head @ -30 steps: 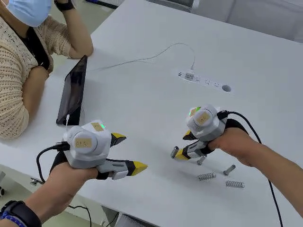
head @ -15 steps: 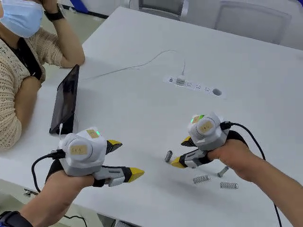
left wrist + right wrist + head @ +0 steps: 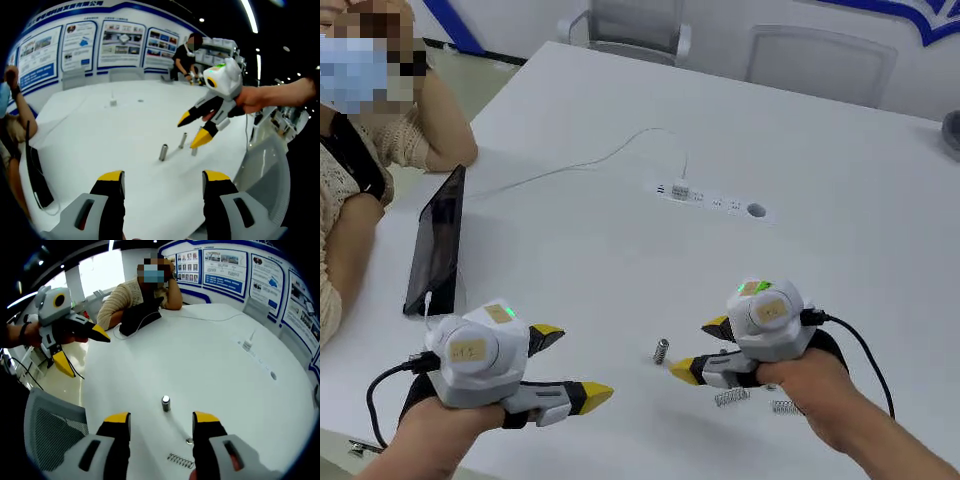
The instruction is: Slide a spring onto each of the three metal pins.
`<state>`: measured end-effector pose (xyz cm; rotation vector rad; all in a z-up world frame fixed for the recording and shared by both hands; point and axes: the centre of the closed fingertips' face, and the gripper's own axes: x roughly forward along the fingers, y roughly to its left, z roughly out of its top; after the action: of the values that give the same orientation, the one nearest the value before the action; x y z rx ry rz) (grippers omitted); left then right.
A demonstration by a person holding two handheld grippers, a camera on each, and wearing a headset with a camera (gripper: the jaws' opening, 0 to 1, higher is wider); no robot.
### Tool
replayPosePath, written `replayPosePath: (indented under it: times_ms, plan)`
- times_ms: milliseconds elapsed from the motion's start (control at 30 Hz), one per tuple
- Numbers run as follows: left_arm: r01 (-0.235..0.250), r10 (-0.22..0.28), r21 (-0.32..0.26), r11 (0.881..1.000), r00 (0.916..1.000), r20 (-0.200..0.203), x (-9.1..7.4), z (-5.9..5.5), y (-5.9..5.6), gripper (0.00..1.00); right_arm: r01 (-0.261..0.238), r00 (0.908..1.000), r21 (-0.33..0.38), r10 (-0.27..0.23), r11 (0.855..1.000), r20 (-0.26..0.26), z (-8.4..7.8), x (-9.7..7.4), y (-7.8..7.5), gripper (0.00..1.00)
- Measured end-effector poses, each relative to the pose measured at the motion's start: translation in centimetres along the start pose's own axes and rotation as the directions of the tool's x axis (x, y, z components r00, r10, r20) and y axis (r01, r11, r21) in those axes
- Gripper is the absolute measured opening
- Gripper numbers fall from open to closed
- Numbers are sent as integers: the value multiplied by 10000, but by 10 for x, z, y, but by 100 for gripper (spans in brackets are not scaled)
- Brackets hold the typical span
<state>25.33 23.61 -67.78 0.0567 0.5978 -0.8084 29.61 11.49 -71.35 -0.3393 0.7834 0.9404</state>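
Note:
A short metal pin stands upright on the white table, just left of my right gripper, which hangs open and empty over it. Two loose springs lie beside that hand. The right gripper view has the pin ahead of its open jaws, a second pin end-on and a spring below. My left gripper is open and empty at the near left. Its own view looks at three pins under the right gripper.
A power strip with a thin cable lies mid-table. A dark tablet leans at the left edge by a seated person. Chairs stand beyond the far edge. The table's near edge runs just below the left gripper.
The head camera has tilted, shifting the whole picture. Both grippers stay open and hold about the same places relative to the pins and springs.

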Motion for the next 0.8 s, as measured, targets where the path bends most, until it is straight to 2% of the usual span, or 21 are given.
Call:
replayPosePath:
  times_ms: [233, 533, 800]
  plan:
    - [96, -96, 55, 9999, 9999, -37, 6, 2, -1, 65, 152, 9982, 869, -201, 9961, 558, -8, -8, 6, 55]
    - [200, -198, 145, 9997, 9997, -124, 7, 1, -3, 65, 310, 9962, 1472, -425, 9886, 756, -27, -15, 9, 58]
    - [237, -234, 137, 9996, 9994, -274, 9, -2, -4, 66, 481, 9921, 2107, -713, 9764, 1037, -44, -30, 8, 63]
